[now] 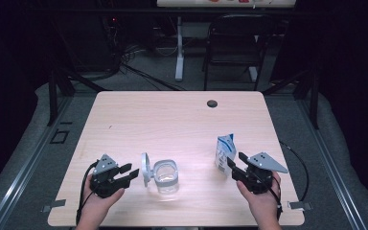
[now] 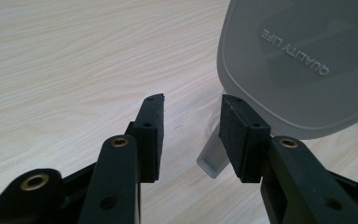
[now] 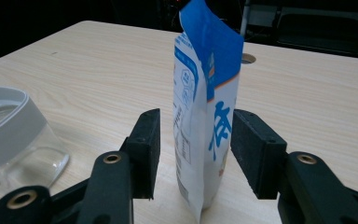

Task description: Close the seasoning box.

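A blue and white pouch stands upright on the table's right side, its top torn open. My right gripper is just in front of it. In the right gripper view the pouch stands between the two jaws of my right gripper, with a gap showing at the left pad. A clear container sits left of centre, its grey lid hinged up. My left gripper stands open just left of that lid. In the left gripper view the lid fills the upper right beyond my left gripper, and its tab lies low between the jaws.
The wooden table has a dark cable hole near its far edge. A black folding chair and a white desk leg stand behind it. Cables trail off the front corners.
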